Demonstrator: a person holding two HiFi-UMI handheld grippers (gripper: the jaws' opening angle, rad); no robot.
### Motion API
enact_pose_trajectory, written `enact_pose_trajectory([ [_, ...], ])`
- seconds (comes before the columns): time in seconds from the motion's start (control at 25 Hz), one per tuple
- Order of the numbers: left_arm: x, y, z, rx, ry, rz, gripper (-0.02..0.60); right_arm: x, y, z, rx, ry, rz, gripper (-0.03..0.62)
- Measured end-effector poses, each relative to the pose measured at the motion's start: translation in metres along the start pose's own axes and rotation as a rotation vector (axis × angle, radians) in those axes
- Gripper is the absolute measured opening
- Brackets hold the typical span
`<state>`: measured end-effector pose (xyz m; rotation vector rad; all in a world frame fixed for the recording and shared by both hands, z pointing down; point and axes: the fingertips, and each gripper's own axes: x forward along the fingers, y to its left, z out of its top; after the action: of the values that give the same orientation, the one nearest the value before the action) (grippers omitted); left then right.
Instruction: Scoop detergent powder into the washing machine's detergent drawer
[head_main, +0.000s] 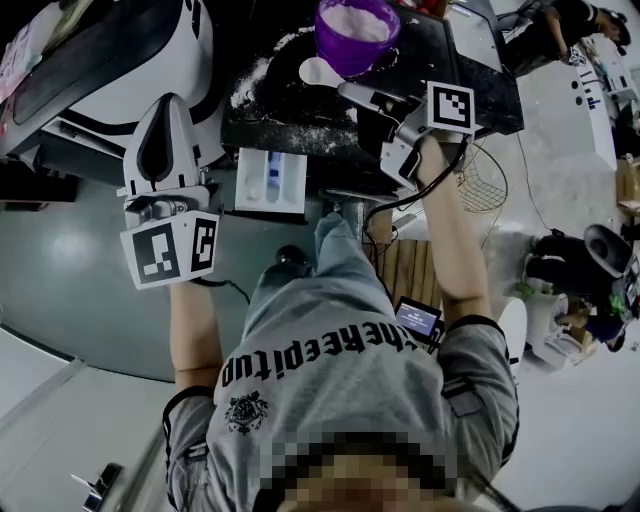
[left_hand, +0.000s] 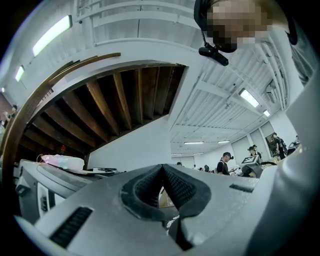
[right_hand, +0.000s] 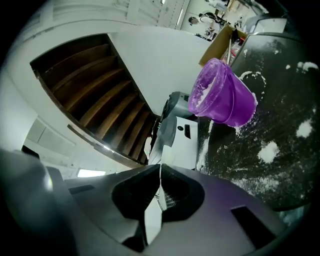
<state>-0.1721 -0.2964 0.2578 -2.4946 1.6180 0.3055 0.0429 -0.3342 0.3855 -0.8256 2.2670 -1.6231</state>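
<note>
Well, the white washing machine's (head_main: 120, 70) open detergent drawer (head_main: 270, 182) sits just beside my left gripper (head_main: 168, 105), jaws pressed together on nothing. Across the black powder-strewn tabletop (head_main: 300, 115), by the purple plastic powder tub (head_main: 355, 30), my right gripper (head_main: 358, 96) pinches the white plastic scoop (head_main: 318, 70) by its handle. Tilting it in transit would spill more.
</note>
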Motion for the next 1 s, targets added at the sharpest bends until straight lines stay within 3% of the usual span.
enact_pose_trajectory([
  [1.0,-0.078,0.034,0.001,-0.004,0.023,0.052,0.003,0.039,-0.04,-0.145,0.106,0.101,-0.031,0.006],
])
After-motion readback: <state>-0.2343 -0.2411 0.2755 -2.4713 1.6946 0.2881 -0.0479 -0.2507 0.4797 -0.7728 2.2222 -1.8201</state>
